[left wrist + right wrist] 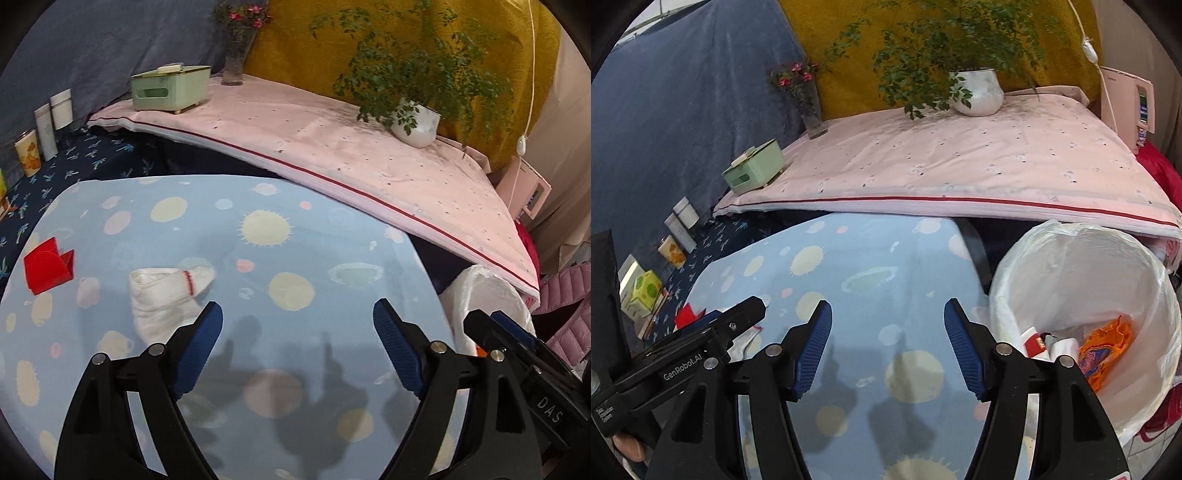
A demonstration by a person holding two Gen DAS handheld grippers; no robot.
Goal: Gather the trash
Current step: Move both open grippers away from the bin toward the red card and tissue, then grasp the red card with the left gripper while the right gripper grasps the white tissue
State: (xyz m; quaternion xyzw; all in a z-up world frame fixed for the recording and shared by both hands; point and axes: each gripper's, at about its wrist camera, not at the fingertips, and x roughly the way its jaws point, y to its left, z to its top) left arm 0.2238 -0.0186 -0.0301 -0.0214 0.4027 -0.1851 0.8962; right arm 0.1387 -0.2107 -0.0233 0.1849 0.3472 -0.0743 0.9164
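A crumpled white bag with a red tie (166,295) lies on the light blue patterned table (258,206), just ahead and left of my open, empty left gripper (297,321). A red folded carton (48,269) lies further left; a bit of it shows in the right wrist view (687,315). My right gripper (888,321) is open and empty above the table (868,266). A white-lined bin (1082,258) stands to its right, holding an orange wrapper (1104,350) and white scraps. The bin's bag (484,295) shows at right in the left wrist view.
A pink-covered raised surface (332,147) behind the table holds a green box (168,88), a flower vase (236,55) and a potted plant (417,122). Cans and cartons (44,129) stand on dark blue cloth at left. A pink appliance (1126,107) is at far right.
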